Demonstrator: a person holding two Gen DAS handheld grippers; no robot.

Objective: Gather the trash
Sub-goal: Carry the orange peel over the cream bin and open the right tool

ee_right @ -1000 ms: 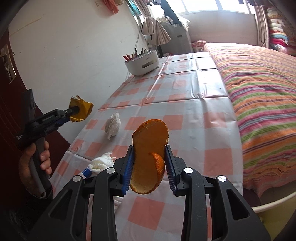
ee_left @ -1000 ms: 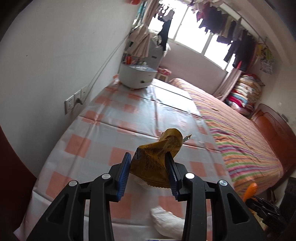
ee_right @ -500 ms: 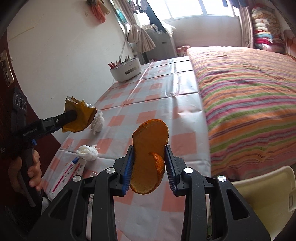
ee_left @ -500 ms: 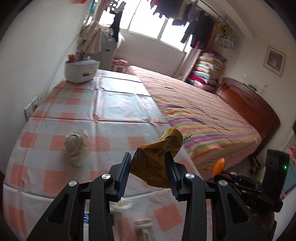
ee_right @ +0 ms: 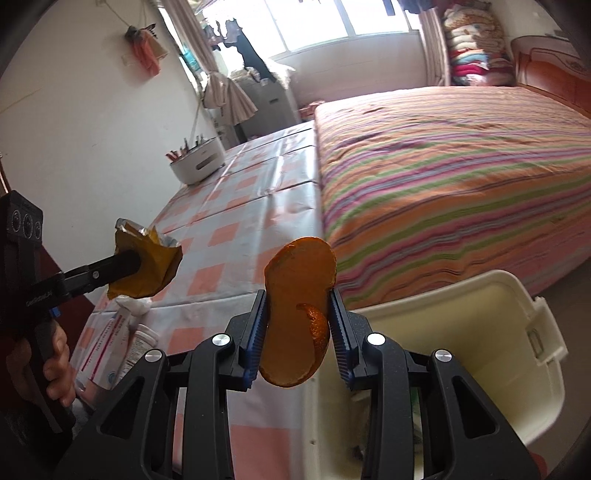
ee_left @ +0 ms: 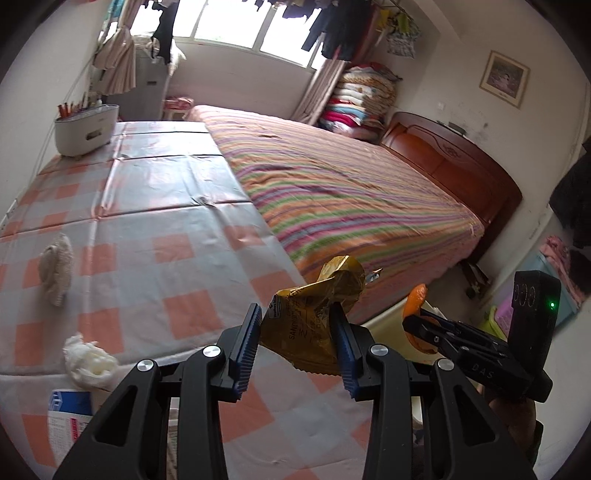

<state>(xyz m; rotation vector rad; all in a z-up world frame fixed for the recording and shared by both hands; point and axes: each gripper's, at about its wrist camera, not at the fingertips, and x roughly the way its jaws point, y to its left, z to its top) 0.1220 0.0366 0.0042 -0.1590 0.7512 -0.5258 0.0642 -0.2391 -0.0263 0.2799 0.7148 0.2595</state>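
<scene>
Right wrist view: our right gripper (ee_right: 297,328) fingers pinch curled orange peel (ee_right: 297,314) beside the cream plastic bin (ee_right: 480,354); left gripper (ee_left: 295,339) clamps a crumpled yellow wrapper (ee_left: 314,325) over the tabletop. Release early, peel probably misses.

Home bedroom: striped bed (ee_left: 351,192), hanging laundry (ee_left: 332,26), checkered table (ee_left: 147,206).

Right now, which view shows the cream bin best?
The right wrist view: the cream bin shows its open mouth, rim and handle beside the table. The left wrist view catches only a sliver of the bin, behind the right gripper holding orange peel.
</scene>
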